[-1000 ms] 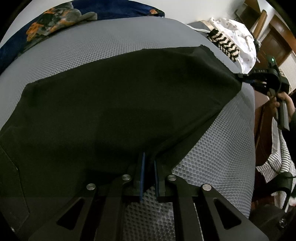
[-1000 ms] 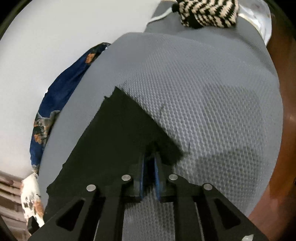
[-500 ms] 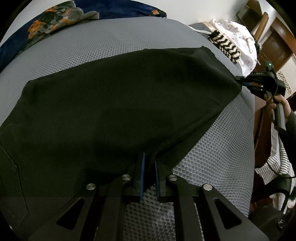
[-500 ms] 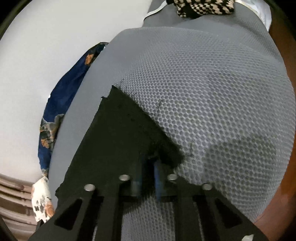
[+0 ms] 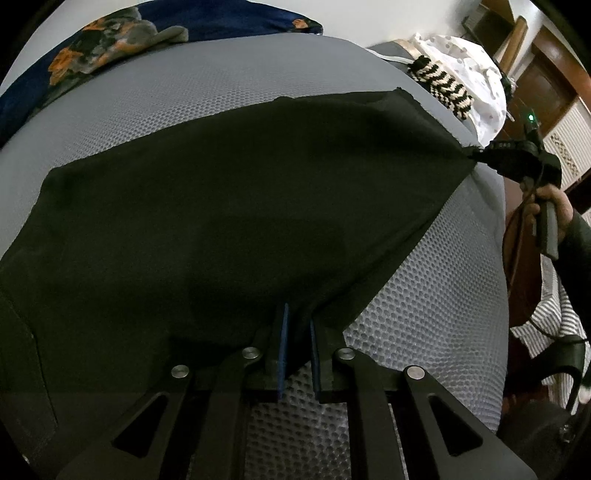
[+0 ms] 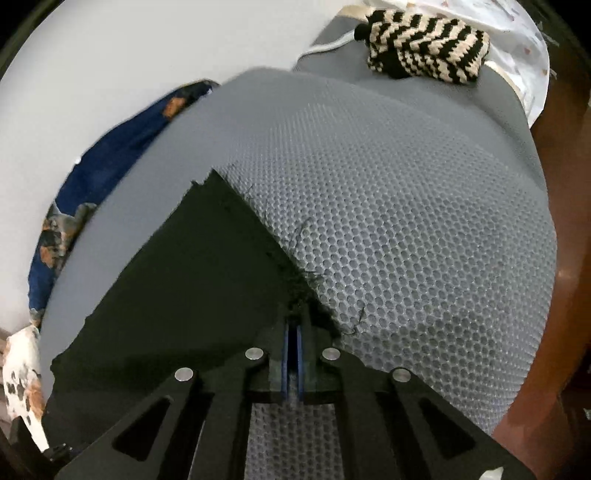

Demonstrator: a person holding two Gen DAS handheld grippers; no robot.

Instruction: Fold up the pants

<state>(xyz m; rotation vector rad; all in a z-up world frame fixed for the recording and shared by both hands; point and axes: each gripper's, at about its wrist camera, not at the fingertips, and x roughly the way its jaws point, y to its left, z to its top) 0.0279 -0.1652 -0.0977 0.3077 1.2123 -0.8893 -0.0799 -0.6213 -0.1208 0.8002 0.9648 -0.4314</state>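
Black pants (image 5: 229, 206) lie spread on a grey honeycomb mat (image 5: 424, 325). My left gripper (image 5: 297, 321) is shut on the near edge of the pants. In the left wrist view my right gripper (image 5: 476, 153) pinches the far right hem corner and holds it slightly raised and taut. In the right wrist view the right gripper (image 6: 294, 325) is shut on the frayed hem corner of the pants (image 6: 192, 266), with loose threads beside it.
A dark blue floral cloth (image 5: 122, 33) lies at the mat's far edge. A black-and-cream zigzag knit (image 6: 424, 44) and a white dotted cloth (image 5: 469, 66) lie beyond the hem. Wooden furniture (image 6: 554, 295) borders the right side. A striped cloth (image 5: 554, 317) hangs nearby.
The right gripper has lifted and pulled the hem corner, so the pants are stretched tighter. The left gripper has kept its hold and barely moved.
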